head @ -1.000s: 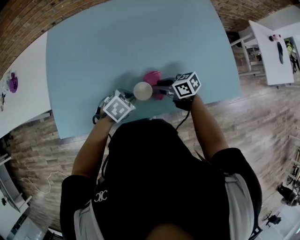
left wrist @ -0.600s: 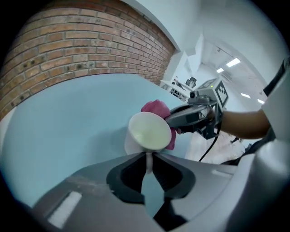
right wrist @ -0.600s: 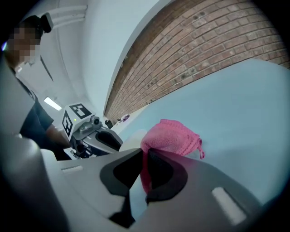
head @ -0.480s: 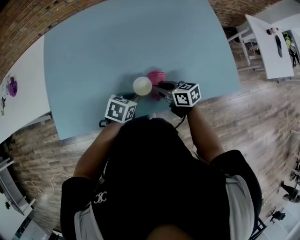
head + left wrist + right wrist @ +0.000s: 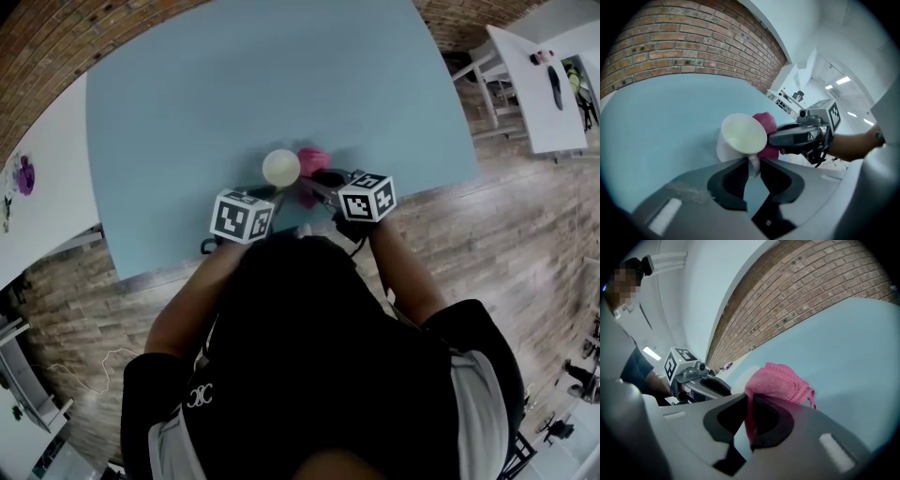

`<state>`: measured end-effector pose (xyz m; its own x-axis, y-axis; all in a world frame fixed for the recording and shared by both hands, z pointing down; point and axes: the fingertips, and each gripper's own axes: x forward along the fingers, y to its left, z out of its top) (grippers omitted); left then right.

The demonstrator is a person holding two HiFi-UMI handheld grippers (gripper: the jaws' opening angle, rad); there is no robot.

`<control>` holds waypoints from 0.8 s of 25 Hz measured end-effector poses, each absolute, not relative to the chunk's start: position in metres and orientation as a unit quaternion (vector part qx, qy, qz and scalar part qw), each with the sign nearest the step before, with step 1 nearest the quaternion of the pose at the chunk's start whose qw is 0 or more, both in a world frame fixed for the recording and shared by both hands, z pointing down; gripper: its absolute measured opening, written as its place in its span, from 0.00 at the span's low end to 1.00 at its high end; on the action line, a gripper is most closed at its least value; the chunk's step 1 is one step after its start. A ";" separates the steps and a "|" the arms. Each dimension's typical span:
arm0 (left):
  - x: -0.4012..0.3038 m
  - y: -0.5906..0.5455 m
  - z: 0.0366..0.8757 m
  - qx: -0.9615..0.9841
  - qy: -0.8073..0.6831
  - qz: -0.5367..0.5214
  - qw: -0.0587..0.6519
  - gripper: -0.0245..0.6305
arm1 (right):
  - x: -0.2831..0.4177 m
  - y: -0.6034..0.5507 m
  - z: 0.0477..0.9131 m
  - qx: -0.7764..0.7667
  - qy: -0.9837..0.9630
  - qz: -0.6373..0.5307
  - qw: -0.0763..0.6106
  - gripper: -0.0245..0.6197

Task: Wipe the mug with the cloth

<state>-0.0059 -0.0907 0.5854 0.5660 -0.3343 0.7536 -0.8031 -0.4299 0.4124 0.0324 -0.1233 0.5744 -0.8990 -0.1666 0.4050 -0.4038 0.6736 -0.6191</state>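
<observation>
White ceramic mug (image 5: 740, 137) sits right at the tips of my left gripper (image 5: 753, 166). Its handle is between the narrowly parted jaws and touches both; those jaws have just been opening. Just right of the mug, a bunched pink terry cloth (image 5: 780, 380) presses against its side, pinched tight in my right gripper (image 5: 749, 404), above the pale blue table (image 5: 656, 122).
</observation>
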 end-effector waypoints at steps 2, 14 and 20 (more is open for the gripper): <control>0.002 -0.089 0.584 0.799 -0.345 0.297 0.393 0.18 | 0.029 -0.116 0.575 0.155 -0.902 0.370 0.159 0.10; 0.030 -0.074 0.591 0.835 -0.280 0.318 0.351 0.32 | 0.015 -0.125 0.577 0.147 -0.911 0.344 0.175 0.10; -0.015 -0.060 0.593 0.842 -0.286 0.324 0.322 0.47 | 0.014 -0.138 0.574 0.153 -0.915 0.328 0.179 0.10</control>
<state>-0.0145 -0.0597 0.5932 0.6255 -0.2738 0.7306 -0.6911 -0.6291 0.3559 0.0144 -0.1384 0.5744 -0.8889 -0.1615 0.4287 -0.3973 0.7375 -0.5461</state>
